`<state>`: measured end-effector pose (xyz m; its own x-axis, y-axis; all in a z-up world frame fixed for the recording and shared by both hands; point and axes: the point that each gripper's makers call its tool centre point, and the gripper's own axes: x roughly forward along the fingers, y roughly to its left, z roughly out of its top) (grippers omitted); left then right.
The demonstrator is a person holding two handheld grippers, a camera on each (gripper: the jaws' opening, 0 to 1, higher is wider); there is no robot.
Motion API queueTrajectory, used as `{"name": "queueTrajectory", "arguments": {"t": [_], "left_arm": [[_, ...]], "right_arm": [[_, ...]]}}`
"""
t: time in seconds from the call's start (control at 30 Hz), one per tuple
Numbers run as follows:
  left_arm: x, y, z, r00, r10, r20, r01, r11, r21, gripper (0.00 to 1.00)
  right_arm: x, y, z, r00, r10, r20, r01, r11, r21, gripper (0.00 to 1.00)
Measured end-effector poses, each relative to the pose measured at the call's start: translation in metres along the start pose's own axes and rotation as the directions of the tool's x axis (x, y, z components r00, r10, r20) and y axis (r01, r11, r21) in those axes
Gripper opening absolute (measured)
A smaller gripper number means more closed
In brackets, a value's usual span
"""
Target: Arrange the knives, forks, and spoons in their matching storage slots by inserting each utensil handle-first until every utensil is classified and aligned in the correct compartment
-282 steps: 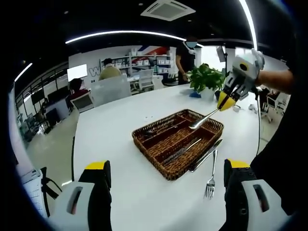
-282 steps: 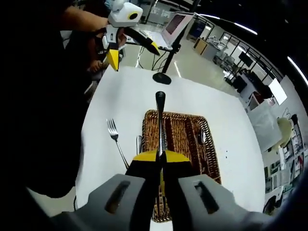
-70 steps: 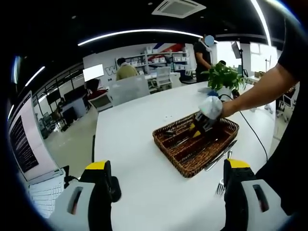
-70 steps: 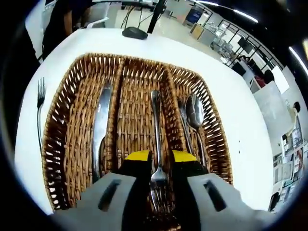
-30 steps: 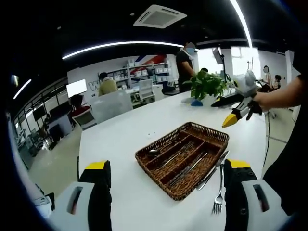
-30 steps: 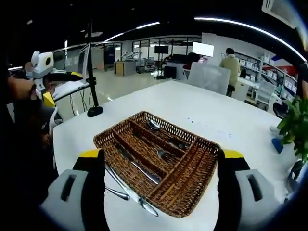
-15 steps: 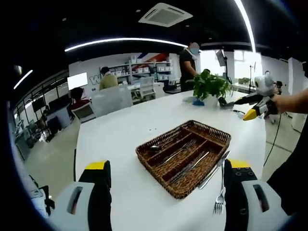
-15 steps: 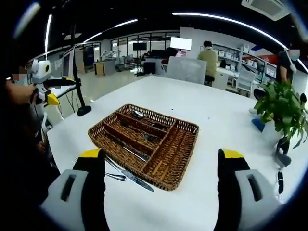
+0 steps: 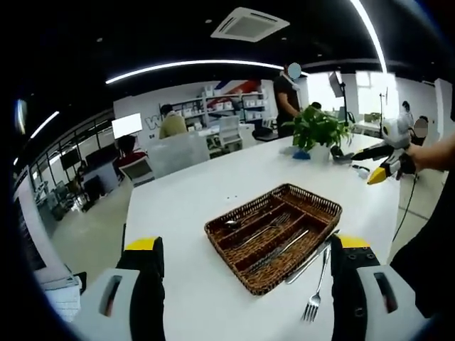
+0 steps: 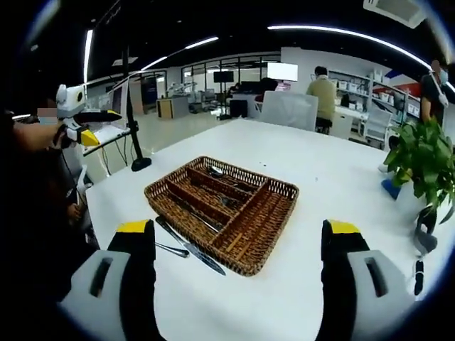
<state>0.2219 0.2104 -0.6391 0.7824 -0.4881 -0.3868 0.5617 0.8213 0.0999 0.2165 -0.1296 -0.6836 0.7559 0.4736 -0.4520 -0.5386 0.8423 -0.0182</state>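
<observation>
Left gripper view: the left gripper (image 9: 244, 284) hangs back with fingers wide apart and empty. The wicker tray (image 9: 313, 236) holds a spoon, a fork and a knife in separate slots. A knife (image 9: 311, 248) and fork (image 9: 316, 287) lie on the white surface (image 9: 192, 213) beside it; one probably needs picking up next.

Right gripper view: the right gripper (image 10: 238, 273) is spread wide, carrying nothing, facing the tray.

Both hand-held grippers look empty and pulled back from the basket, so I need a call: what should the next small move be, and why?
Probably bring the right hand-held gripper, open and empty, down to the knife on the white table beside the wicker basket. The knife and a fork lie outside it, unsorted, while other utensils already sit in its compartments. The left hand-held gripper is open too.
</observation>
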Motion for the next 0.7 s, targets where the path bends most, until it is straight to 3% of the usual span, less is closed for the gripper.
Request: {"name": "queueTrajectory", "arguments": {"t": [0.07, 0.2, 0.53, 0.7], "left_arm": [[0.0, -0.003, -0.003, 1.0, -0.004, -0.001, 0.004, 1.0, -0.005, 0.99], [0.003, -0.011, -0.012, 1.0, -0.016, -0.015, 0.015, 1.0, -0.027, 0.99], [0.017, -0.023, -0.021, 0.996, -0.071, -0.049, 0.069, 0.996, -0.048, 0.99], [0.017, -0.021, -0.03, 0.995, -0.05, -0.088, 0.045, 0.997, -0.065, 0.99]], "right_arm": [[-0.004, 0.001, 0.006, 1.0, -0.002, 0.021, 0.002, 1.0, 0.002, 1.0], [-0.008, -0.007, 0.0, 0.999, -0.041, -0.001, 0.041, 0.999, 0.025, 1.0], [-0.018, -0.007, -0.007, 0.999, -0.037, -0.028, 0.039, 0.998, 0.045, 1.0], [-0.02, -0.004, -0.011, 0.998, -0.018, -0.053, 0.02, 0.999, 0.026, 1.0]]}}
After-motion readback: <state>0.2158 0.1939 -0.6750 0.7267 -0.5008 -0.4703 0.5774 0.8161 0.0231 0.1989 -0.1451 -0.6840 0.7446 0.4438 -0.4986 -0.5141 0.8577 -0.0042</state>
